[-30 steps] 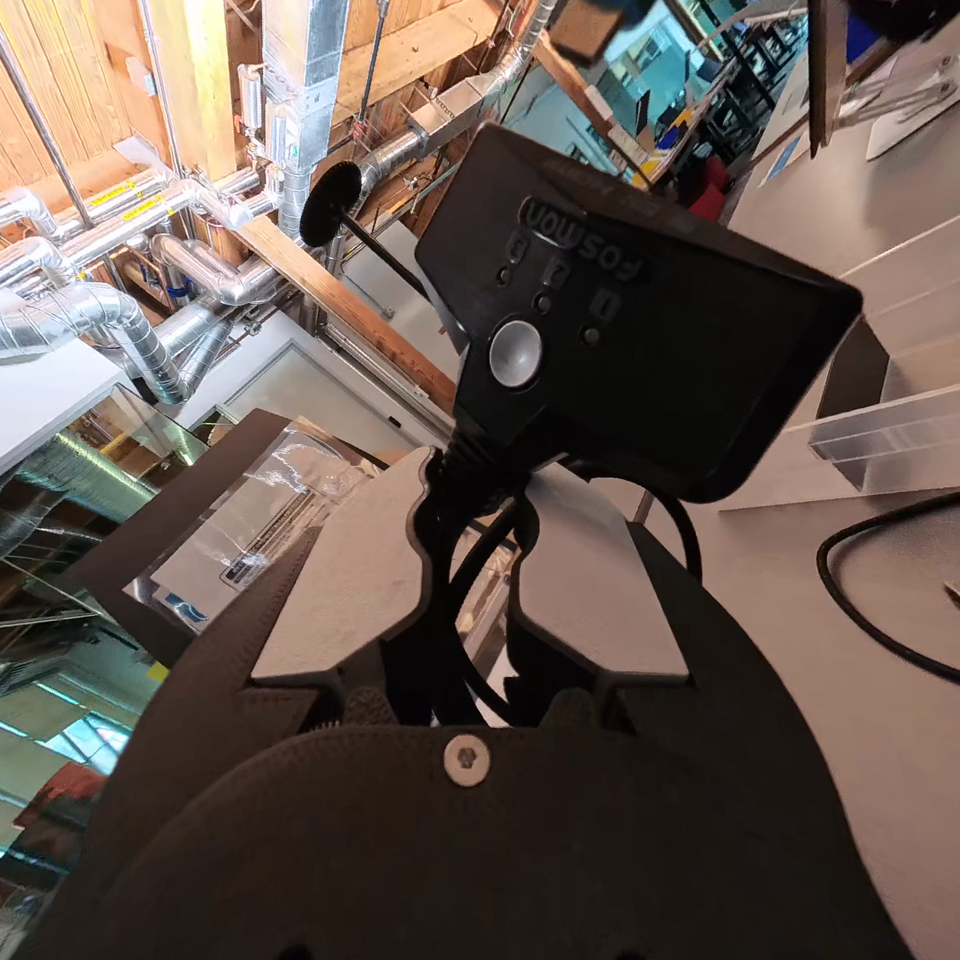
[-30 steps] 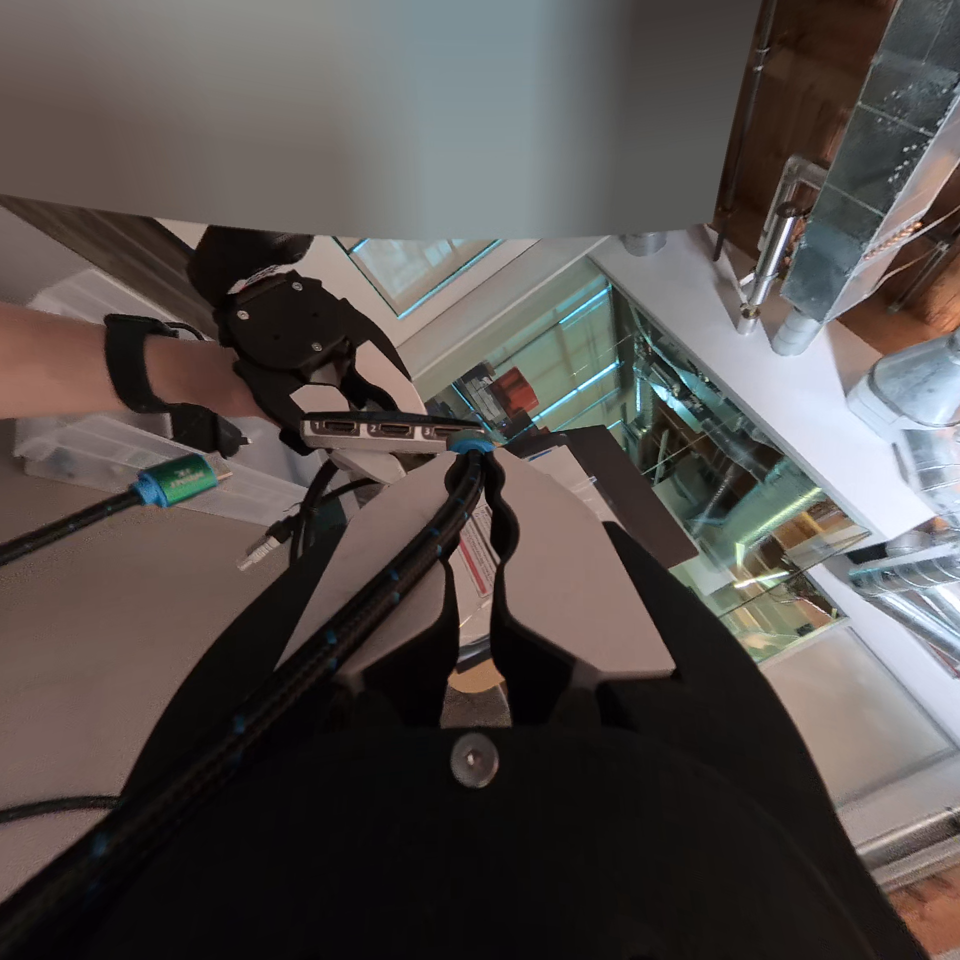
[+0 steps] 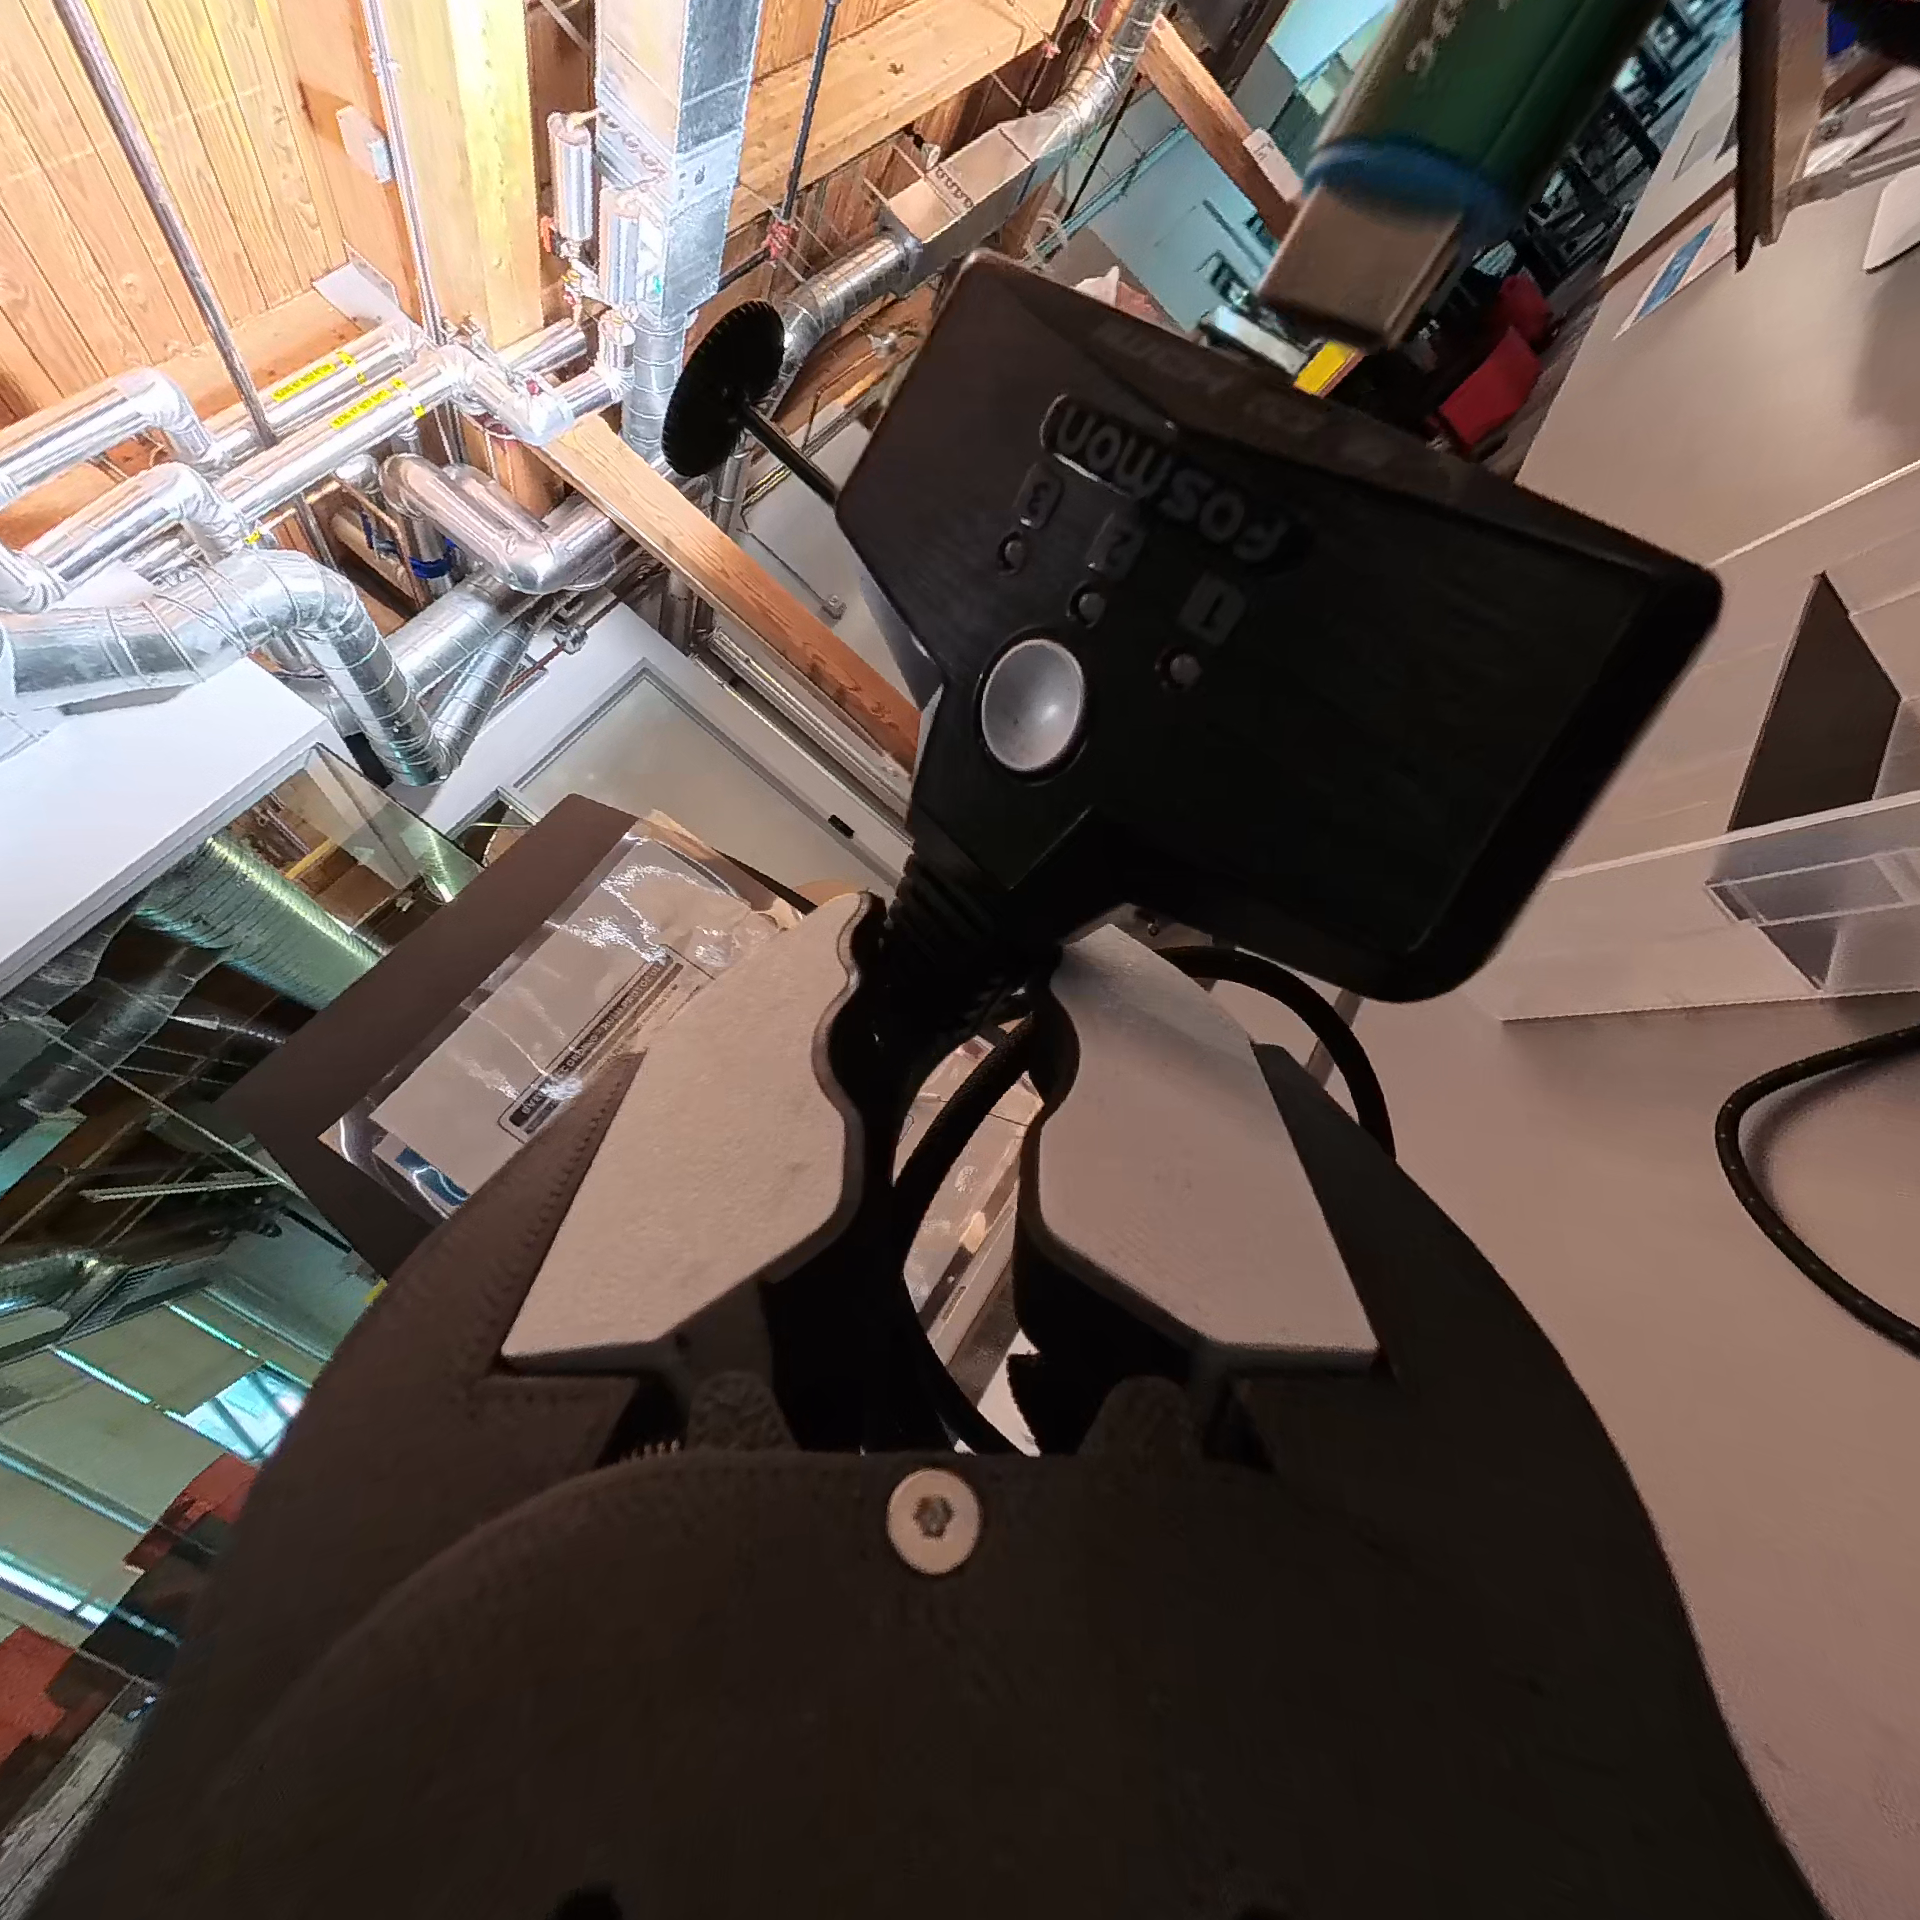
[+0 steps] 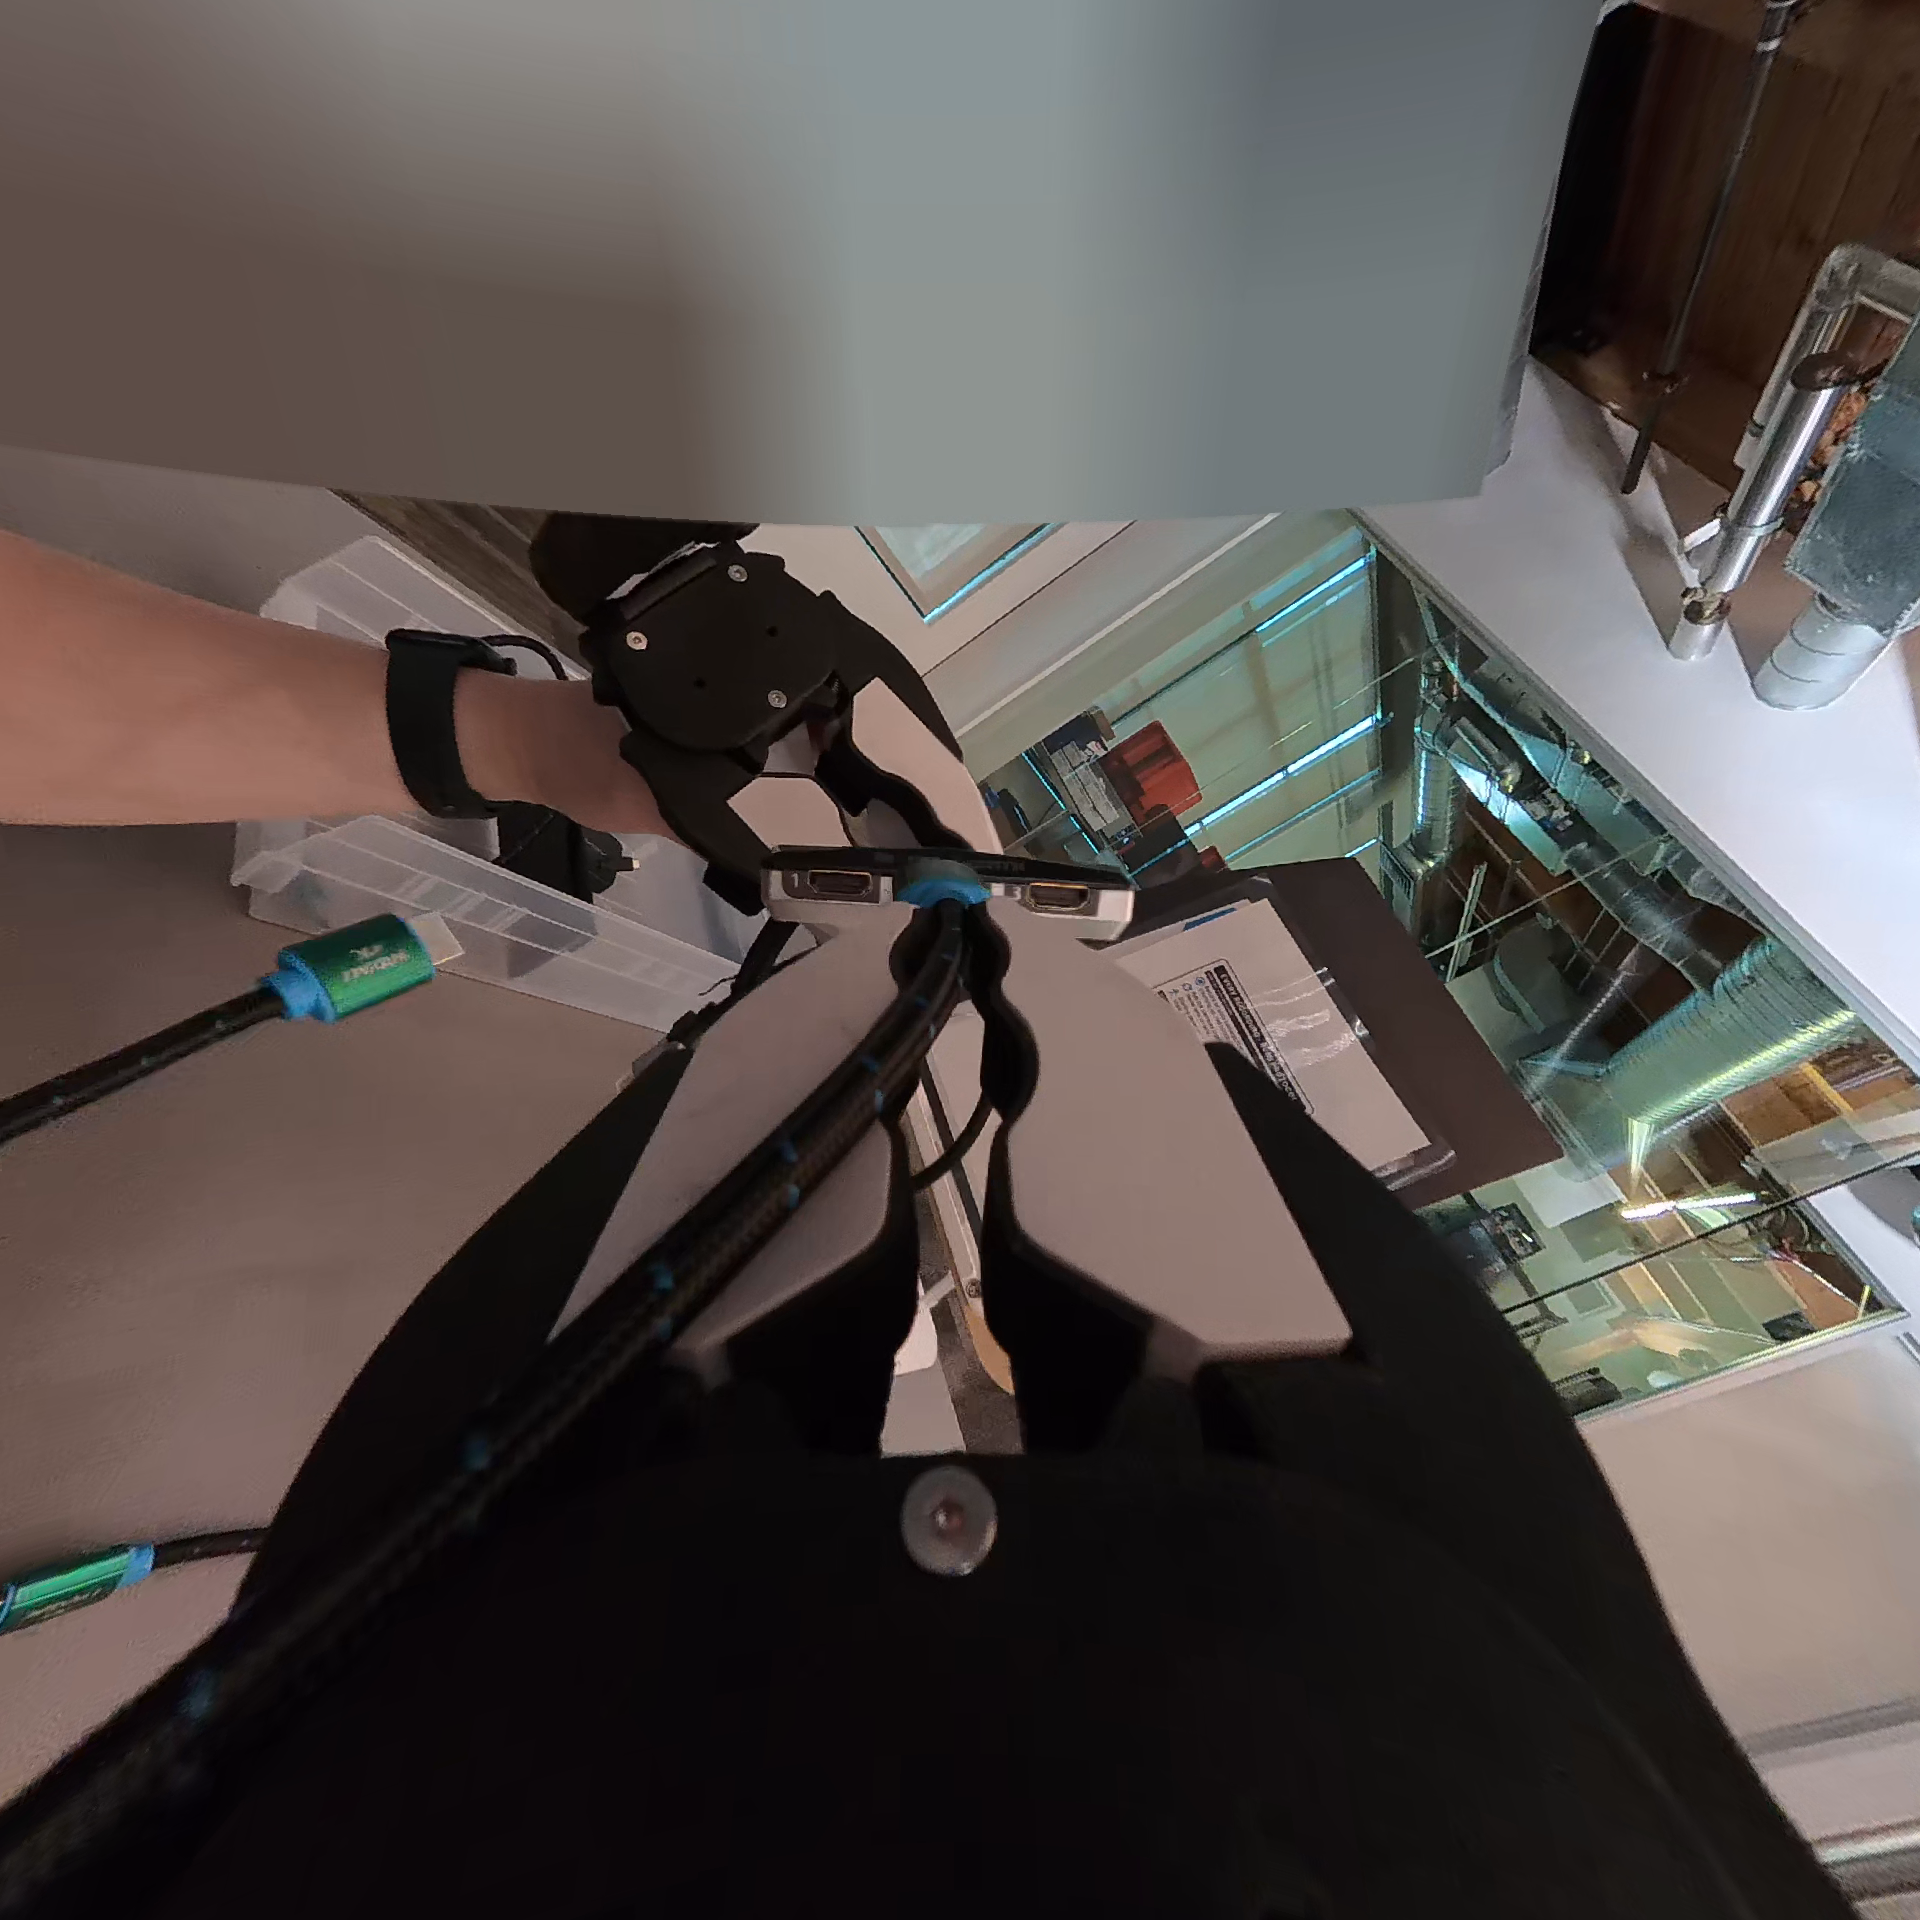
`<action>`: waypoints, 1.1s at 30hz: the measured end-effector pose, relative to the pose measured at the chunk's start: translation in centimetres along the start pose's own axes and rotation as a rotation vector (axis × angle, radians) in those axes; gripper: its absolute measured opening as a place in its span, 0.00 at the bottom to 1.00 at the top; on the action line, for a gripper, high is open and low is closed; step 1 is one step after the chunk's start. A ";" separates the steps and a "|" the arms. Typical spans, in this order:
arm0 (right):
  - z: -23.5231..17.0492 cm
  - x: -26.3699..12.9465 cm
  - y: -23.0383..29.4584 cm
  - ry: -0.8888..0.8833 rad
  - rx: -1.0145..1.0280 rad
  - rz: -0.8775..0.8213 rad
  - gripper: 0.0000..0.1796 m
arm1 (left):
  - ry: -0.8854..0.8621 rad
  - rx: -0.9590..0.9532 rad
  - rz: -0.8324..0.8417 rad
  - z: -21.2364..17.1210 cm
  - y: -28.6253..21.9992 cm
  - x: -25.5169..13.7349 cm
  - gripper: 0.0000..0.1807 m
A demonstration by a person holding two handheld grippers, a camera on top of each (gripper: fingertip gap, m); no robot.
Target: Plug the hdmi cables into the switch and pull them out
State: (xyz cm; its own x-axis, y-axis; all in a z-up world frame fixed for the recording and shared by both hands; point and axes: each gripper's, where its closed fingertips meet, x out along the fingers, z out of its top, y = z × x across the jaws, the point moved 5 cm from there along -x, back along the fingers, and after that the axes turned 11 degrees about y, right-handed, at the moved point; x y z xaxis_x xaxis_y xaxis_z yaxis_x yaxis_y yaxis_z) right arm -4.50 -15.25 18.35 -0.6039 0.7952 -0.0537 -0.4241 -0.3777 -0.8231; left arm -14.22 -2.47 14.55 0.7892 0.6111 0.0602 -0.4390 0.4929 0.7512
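My left gripper [image 3: 951,1023] has its jaws clamped on the switch's [image 3: 1278,707] stiff pigtail. My right gripper [image 4: 951,935], jaws clamped on the braided HDMI cable [image 4: 831,1122] behind its rigid plug, holds it at the middle port. The light switch would swing, I think; better to take hold at the housings.

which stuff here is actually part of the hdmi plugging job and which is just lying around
In the job:
- switch, gripped by its lead in the left claw
- cable plug in the right claw
- two spare green plugs

Lying about:
- clear plastic box
- bagged sheet
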 end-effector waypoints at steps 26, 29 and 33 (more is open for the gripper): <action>-0.9 -0.1 -0.5 0.036 0.075 0.032 0.05 | 0.067 0.081 0.111 0.8 -0.3 -0.3 0.13; -1.0 0.0 -0.4 0.043 0.064 0.030 0.04 | 0.094 0.076 0.114 0.7 -0.5 -0.1 0.13; -1.2 0.1 -0.4 0.040 0.078 0.042 0.05 | 0.106 0.074 0.135 0.7 -0.5 0.0 0.13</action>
State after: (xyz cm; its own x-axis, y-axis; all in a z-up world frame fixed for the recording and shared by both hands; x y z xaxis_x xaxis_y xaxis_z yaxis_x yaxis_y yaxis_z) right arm -3.57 -14.47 18.01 -0.5954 0.7957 -0.1110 -0.4510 -0.4454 -0.7734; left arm -13.69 -3.18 14.66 0.6736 0.7326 0.0974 -0.5024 0.3573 0.7873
